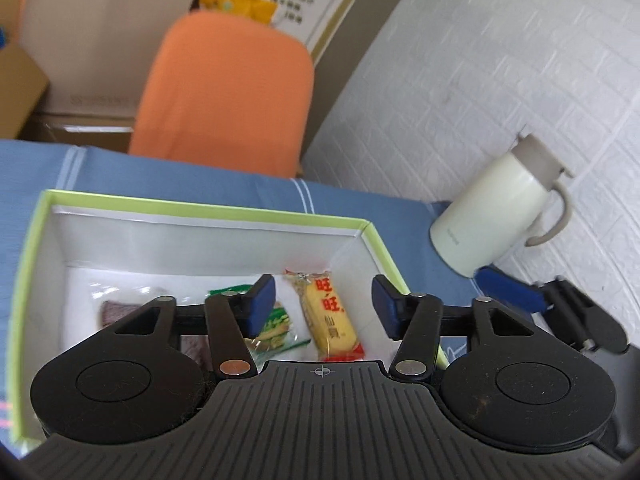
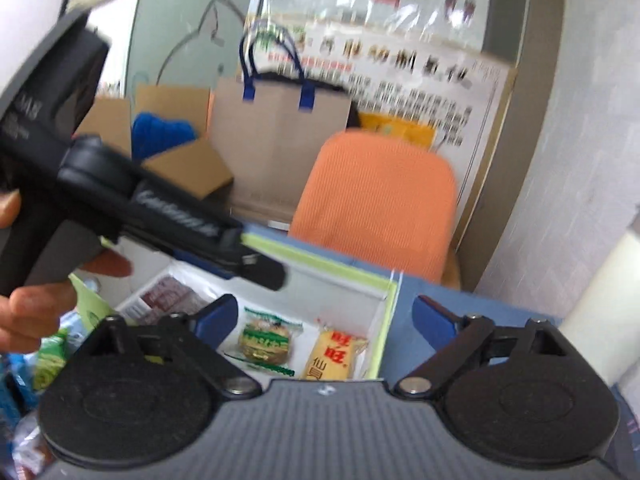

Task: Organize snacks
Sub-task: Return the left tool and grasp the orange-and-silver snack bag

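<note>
On the blue-clothed table (image 1: 340, 200) the green-rimmed box (image 1: 208, 210) holds a yellow snack packet (image 1: 330, 316) beside a green-wrapped biscuit (image 2: 265, 343); the left gripper (image 1: 324, 306) hangs partly open above them, and the right gripper (image 2: 326, 320) wide and empty

Lime-green-rimmed white cardboard box (image 1: 200, 210); yellow rice-cracker packet (image 1: 330, 316) with red characters; green-and-white striped clear biscuit wrapper (image 2: 266, 340); blue tablecloth (image 1: 340, 200) with thin white stripes; cream jug (image 1: 496, 208) with beige lid; orange ribbed fabric chair back (image 1: 228, 92); brown paper bag (image 2: 276, 136) with blue handles.
</note>
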The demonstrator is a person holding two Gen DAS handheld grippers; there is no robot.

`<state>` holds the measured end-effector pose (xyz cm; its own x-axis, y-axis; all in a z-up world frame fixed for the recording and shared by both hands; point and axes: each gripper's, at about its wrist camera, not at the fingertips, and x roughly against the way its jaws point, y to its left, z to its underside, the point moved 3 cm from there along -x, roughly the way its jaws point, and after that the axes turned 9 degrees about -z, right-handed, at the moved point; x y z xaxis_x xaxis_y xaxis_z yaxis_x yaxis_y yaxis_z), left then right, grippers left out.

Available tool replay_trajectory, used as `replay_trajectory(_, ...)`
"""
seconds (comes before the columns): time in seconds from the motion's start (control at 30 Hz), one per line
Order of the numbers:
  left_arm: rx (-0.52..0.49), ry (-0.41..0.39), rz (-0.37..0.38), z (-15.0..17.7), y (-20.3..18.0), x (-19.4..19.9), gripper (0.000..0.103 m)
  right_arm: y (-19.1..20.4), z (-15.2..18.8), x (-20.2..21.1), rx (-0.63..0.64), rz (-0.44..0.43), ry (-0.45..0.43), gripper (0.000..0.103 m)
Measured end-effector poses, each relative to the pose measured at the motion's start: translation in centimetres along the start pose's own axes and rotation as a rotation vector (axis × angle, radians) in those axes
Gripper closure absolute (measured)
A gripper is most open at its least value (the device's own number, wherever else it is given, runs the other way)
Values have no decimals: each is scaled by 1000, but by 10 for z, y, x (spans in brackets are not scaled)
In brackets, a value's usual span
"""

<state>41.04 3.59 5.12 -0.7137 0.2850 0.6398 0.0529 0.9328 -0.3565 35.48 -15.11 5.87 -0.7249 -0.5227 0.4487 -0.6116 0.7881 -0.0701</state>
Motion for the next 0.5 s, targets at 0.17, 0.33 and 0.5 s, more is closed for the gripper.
replay_trajectory(0.17,-15,-60,8,34,2,62,49,36,14,57,-23,-71,-63,10)
replay_trajectory(0.33,-26,-96,0,89,2,111,38,76,56,105,-31,-34,-70,2)
replay_trajectory(0.5,34,-20,59,140,5,122,39,96,103,135,-78,44,-16,2)
